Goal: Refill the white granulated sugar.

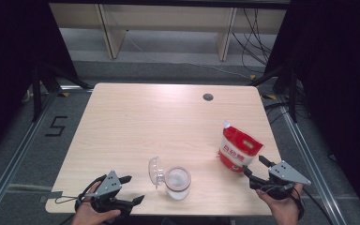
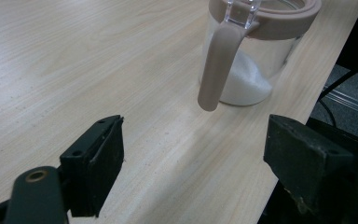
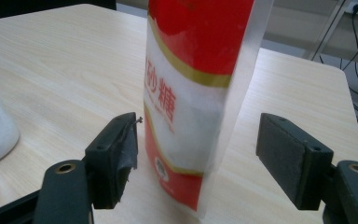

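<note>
Upright, red-and-white sugar pouch (image 3: 191, 102) stands between right gripper's (image 3: 198, 156) spread jaws, untouched; left gripper (image 1: 130, 190) likewise agape.

Pale wood-grain bench (image 1: 136, 122), a smooth laminate look with a soft sheen. The jar (image 2: 256, 70) is clear glossy glass or plastic, I can't tell which, with a matt beige rubbery collar and strap and fine white grains inside. The red-and-white pouch (image 3: 191, 93) is slick, shiny plastic film. On the right tool (image 3: 200, 163), matt black plastic jaws with rough, worn pads.
</note>
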